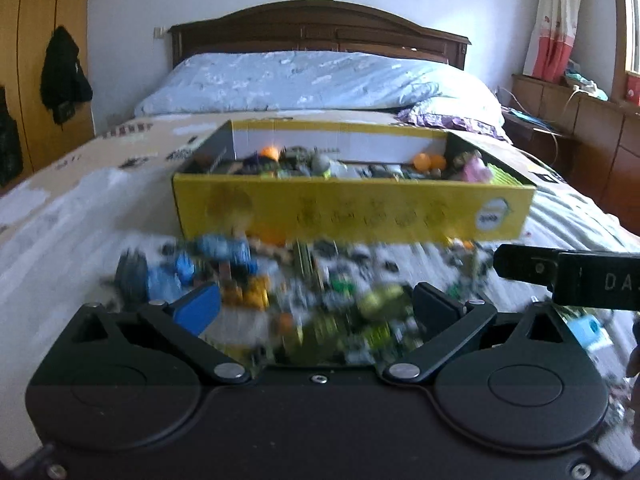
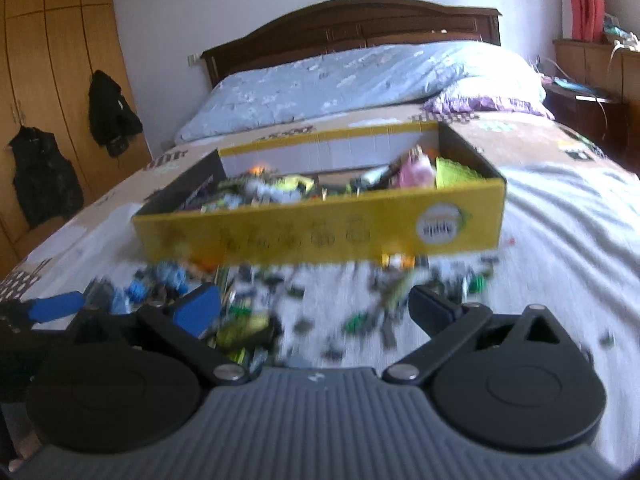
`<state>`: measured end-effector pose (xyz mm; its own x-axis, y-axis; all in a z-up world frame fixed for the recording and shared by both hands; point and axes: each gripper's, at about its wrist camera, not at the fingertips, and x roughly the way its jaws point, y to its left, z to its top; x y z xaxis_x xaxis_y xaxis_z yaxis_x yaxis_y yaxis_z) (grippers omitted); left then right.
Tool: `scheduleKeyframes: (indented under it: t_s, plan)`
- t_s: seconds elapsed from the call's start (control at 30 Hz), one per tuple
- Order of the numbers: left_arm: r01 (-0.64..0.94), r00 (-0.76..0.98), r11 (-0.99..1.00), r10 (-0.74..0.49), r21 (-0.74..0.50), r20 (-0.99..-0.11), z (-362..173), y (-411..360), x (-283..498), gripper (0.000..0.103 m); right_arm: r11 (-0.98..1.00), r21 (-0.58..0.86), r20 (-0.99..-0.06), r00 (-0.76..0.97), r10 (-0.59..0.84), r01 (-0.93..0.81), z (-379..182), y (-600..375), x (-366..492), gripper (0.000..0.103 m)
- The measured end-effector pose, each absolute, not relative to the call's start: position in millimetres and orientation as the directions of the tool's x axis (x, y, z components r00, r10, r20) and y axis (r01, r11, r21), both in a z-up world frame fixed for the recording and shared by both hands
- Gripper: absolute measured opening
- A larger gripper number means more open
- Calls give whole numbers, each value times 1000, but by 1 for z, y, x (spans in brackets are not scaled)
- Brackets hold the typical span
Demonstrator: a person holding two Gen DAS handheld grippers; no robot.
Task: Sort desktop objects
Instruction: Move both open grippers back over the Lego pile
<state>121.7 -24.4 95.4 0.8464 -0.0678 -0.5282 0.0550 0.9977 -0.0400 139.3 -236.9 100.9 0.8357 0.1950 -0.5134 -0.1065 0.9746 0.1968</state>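
Observation:
A yellow cardboard box (image 1: 352,212) (image 2: 320,236) stands on the bed, filled with small mixed objects, among them orange balls (image 1: 424,162) and a pink piece (image 2: 418,172). In front of it a blurred heap of small toys and parts (image 1: 248,276) (image 2: 256,324) is strewn over the sheet. My left gripper (image 1: 318,304) hovers open over the near side of the heap with nothing between its fingers. My right gripper (image 2: 316,307) is open too, above the scattered parts. One black finger (image 1: 532,268) of the right gripper shows in the left wrist view.
The bed has a white striped sheet (image 2: 560,240), and flattened cardboard (image 1: 132,144) lies under and behind the box. A blue quilt (image 1: 312,80) lies against the dark headboard. A wardrobe with dark clothes (image 2: 112,116) stands at left, wooden cabinets (image 1: 580,128) at right.

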Motion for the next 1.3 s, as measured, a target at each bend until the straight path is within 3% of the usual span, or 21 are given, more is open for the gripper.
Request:
scheduleKeyframes:
  t_s: [0.37,1.0,1.3]
  plan:
    - [53,850,998,-66,-40,-523,90,-25,45,102,974,209,-499,846,187,-91,83,-237,56,103]
    - [56,843,998,-52,-9,-536,72,-17,-19,102,981,181,-489,860,148,-66,58,-225,-27,103]
    - [76,801,996,-87,-43,-592,33,-6,-22,102,982,171,-495,855,157,-81,28,-235,-50,103]
